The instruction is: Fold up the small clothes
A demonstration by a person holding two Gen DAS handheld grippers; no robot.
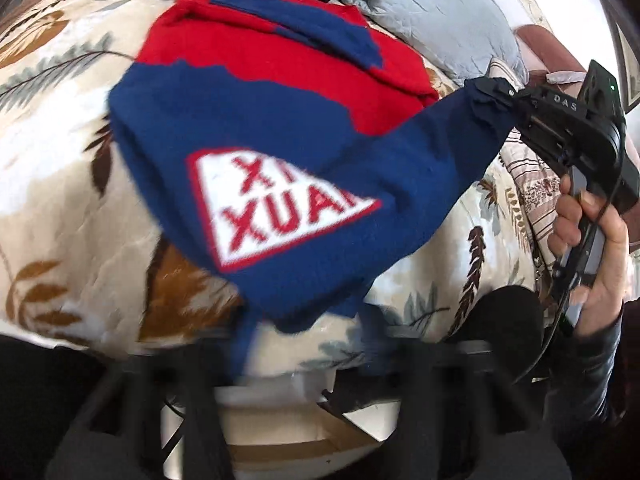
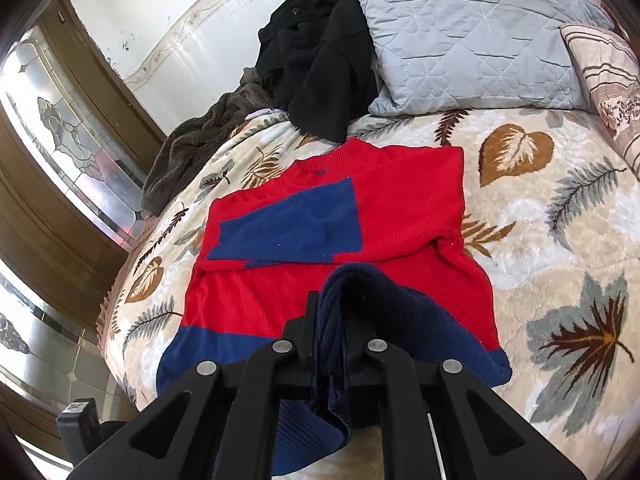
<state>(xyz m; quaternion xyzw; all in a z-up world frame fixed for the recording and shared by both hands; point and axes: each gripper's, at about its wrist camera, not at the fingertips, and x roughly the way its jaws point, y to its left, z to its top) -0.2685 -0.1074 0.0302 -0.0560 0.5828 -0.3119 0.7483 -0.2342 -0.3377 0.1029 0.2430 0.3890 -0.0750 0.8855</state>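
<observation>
here, the right gripper [image 2: 331, 320] is clamping the blue hem of a red-and-blue sweater [image 2: 360, 208] lying on a leaf-print blanket [image 2: 560, 208], lifting it; the left gripper's [image 1: 304, 364] jaws are blurred, grip unclear.

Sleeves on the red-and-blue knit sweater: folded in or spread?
Folded in: a blue sleeve lies across the red chest of the sweater; no sleeve lies out on the blanket.

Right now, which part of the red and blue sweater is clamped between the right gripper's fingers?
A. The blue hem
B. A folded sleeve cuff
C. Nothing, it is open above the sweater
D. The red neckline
A: in the right wrist view the right gripper is shut on the blue hem of the sweater, lifted off the leaf-print blanket, while the red neckline lies far off.
</observation>
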